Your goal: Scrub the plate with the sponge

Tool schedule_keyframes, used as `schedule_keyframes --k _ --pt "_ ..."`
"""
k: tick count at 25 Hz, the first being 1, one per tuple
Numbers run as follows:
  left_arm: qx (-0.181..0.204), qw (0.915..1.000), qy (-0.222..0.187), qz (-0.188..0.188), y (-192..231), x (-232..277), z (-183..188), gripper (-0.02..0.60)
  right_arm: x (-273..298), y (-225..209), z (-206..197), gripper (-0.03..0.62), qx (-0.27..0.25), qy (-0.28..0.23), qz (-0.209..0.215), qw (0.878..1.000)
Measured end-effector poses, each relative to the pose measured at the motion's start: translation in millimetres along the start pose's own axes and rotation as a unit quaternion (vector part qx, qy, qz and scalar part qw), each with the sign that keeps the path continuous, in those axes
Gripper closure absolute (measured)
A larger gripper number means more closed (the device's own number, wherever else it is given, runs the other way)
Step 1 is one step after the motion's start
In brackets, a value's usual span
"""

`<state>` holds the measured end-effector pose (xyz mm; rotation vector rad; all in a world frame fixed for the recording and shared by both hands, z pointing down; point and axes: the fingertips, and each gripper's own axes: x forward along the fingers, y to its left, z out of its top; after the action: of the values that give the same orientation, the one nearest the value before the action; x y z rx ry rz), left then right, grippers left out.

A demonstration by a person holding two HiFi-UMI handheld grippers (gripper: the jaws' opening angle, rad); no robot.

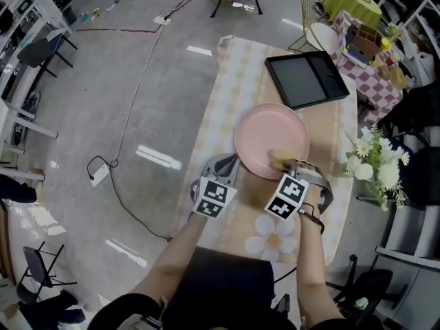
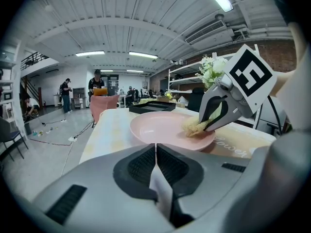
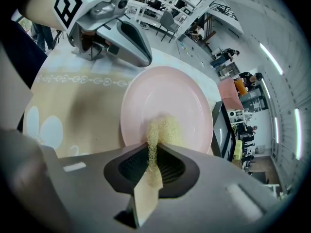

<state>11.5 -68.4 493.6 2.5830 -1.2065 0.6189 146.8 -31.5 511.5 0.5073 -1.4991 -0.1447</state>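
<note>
Yellow sponge [image 3: 163, 127] pinched between right fingers [image 3: 185, 165] (touching pink plate [image 3: 170, 93]).

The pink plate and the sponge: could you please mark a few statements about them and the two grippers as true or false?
1. The right gripper holds the sponge between its jaws. True.
2. A black tray lies on the table beyond the pink plate. True.
3. The sponge rests in the black tray. False: it is pressed on the pink plate, near the rim closest to the person.
4. The left gripper has its jaws wide apart. False: its jaws are together, with nothing between them.
</note>
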Motion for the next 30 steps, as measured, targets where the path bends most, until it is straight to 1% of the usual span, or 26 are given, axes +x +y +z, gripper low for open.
schedule_keyframes --k 2,6,9,12,15,17,21,25,27,28,30 --pt "-0.006 1.0 -0.002 -0.006 -0.4 -0.1 -0.3 0.568 -3.6 3.2 1.5 0.546 0.005 -0.006 0.006 1.0" --pt "-0.03 0.9994 -0.005 -0.015 0.8 -1.5 1.1 0.568 -10.6 9.1 5.6 0.546 0.016 -0.023 0.019 0.999" --pt "-0.044 0.9989 0.003 -0.015 1.0 -5.4 -0.9 0.568 -16.0 14.8 9.5 0.546 0.028 -0.037 0.027 0.999" --pt "-0.037 0.9991 0.007 -0.021 -6.4 -10.7 0.8 0.568 -23.4 21.8 15.5 0.546 0.045 -0.061 0.036 0.996" --pt "-0.04 0.9988 -0.005 -0.027 -14.3 -18.6 9.1 0.568 -34.6 23.4 21.4 0.546 0.073 -0.09 0.034 0.993" --pt "-0.045 0.9983 -0.016 -0.032 -19.3 -25.9 16.8 0.569 -45.5 23.1 25.5 0.546 0.1 -0.114 0.031 0.988" --pt "-0.049 0.9966 -0.043 -0.049 -34.3 -41.8 39.5 0.568 -75.1 23.1 25.1 0.546 0.154 -0.155 0.026 0.975" --pt "-0.06 0.9933 -0.071 -0.07 -49.2 -59.3 61.9 0.568 -105.9 26.7 19.4 0.546 0.208 -0.197 0.022 0.958" --pt "-0.065 0.9914 -0.083 -0.077 -54.0 -68.0 72.8 0.568 -119.3 24.5 13.4 0.546 0.241 -0.218 0.014 0.946" --pt "-0.068 0.9903 -0.09 -0.081 -55.8 -72.1 78.3 0.568 -126.3 21.8 10.0 0.546 0.26 -0.232 0.007 0.937" --pt "-0.074 0.988 -0.103 -0.088 -58.7 -79.8 89.3 0.568 -141.6 14.1 2.8 0.546 0.302 -0.268 -0.01 0.915"
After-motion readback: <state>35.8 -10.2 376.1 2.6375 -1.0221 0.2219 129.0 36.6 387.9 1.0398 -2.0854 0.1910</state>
